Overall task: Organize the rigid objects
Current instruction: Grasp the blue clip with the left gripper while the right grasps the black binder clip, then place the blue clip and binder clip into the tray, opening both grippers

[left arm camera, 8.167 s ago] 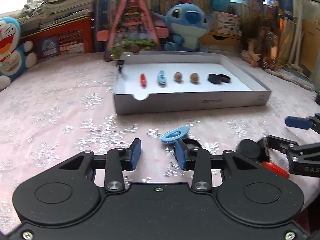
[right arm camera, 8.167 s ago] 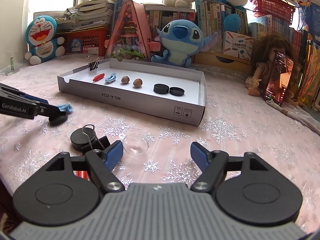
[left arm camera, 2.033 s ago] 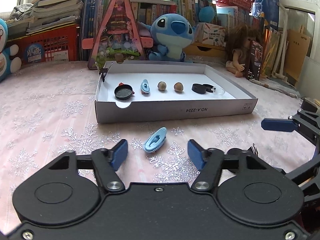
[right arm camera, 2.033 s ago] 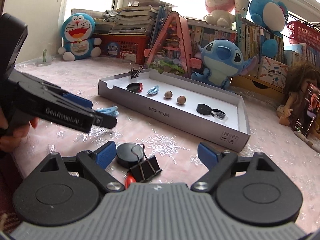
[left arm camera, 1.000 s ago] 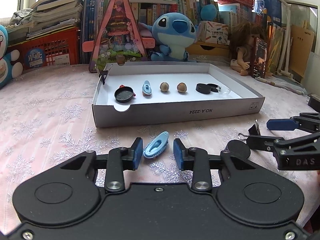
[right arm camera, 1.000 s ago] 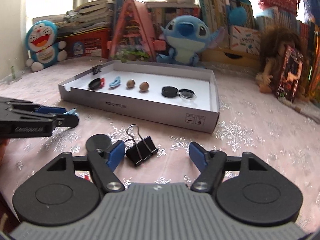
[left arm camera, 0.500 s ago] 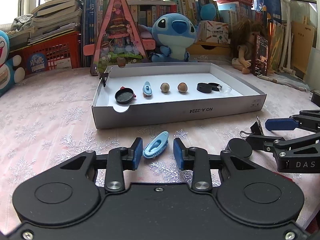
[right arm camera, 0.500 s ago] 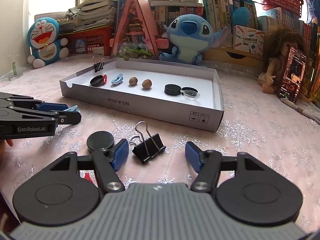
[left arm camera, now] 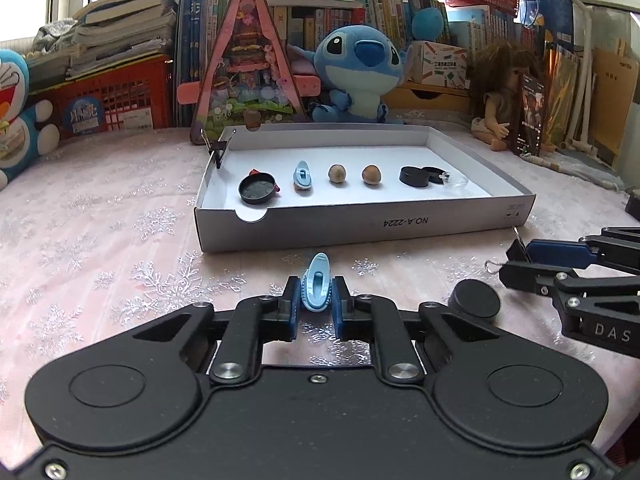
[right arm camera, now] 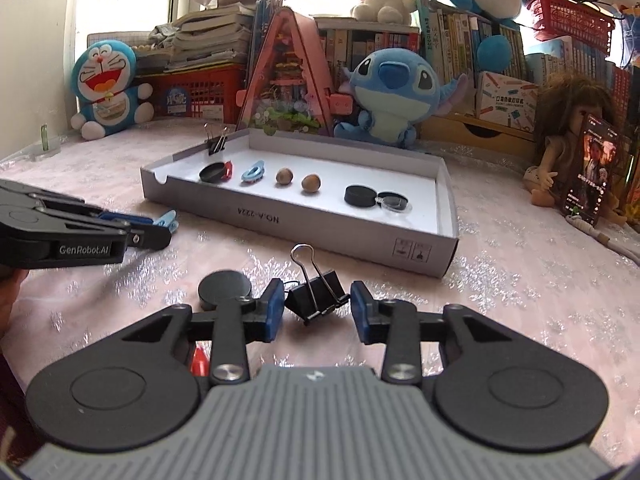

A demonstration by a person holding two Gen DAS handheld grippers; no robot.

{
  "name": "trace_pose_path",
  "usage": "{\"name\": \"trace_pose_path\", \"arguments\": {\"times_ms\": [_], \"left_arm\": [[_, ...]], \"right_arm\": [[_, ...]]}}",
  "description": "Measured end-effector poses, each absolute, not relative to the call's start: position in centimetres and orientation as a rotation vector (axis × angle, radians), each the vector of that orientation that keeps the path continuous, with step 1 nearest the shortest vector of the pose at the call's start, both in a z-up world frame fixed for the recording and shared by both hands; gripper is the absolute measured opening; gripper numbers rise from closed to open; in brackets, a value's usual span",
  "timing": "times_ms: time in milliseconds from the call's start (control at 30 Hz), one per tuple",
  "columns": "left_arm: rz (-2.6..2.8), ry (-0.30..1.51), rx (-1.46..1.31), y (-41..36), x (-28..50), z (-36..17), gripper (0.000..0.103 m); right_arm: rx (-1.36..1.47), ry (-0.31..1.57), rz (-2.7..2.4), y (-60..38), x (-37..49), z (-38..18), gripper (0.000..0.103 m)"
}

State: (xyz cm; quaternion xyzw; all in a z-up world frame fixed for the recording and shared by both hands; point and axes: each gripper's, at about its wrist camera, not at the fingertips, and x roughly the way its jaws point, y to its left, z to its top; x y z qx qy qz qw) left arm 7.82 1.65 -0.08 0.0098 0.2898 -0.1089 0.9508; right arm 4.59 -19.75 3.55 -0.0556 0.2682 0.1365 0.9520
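Note:
In the left wrist view a light blue plastic clip [left arm camera: 317, 289] lies on the tablecloth. My left gripper [left arm camera: 315, 305] has its jaws closing and its pads press on the clip's two sides. From the right wrist camera a black binder clip [right arm camera: 317, 295] sits between the blue pads of my right gripper [right arm camera: 318, 309]. Those jaws are closing, with thin gaps still showing on both sides of the clip. A white box tray [left arm camera: 360, 222] beyond holds a black lid, another blue clip [left arm camera: 303, 175], two nuts and black discs in a row.
A black round disc [right arm camera: 225, 289] lies just left of my right gripper, and a red piece [right arm camera: 198, 362] shows under it. Another binder clip [right arm camera: 216, 142] is clamped on the tray's far left corner. Plush toys, books and a doll line the back edge.
The left jaws closed onto the blue clip, which turned to point straight ahead. The right jaws narrowed around the black binder clip.

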Motion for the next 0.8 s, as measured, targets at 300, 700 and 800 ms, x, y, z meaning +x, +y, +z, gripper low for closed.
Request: {"name": "trace_pose_path", "arguments": {"times_ms": [300, 700, 800], "left_arm": [[-0.246, 0.549, 0.008, 1.8, 7.1, 2.1, 0.015], [-0.200, 0.527, -0.037, 2.5, 10.5, 4.3, 0.015], [-0.196, 0.538, -0.053, 2.2, 12.0, 4.2, 0.015]], "right_arm": [[-0.089, 0.496, 0.240, -20.2, 5.2, 5.9, 0.041], [-0.012, 0.495, 0.191, -20.8, 8.5, 6.8, 0.041], [0.024, 0.504, 0.180, -20.7, 10.1, 6.7, 0.041]]}}
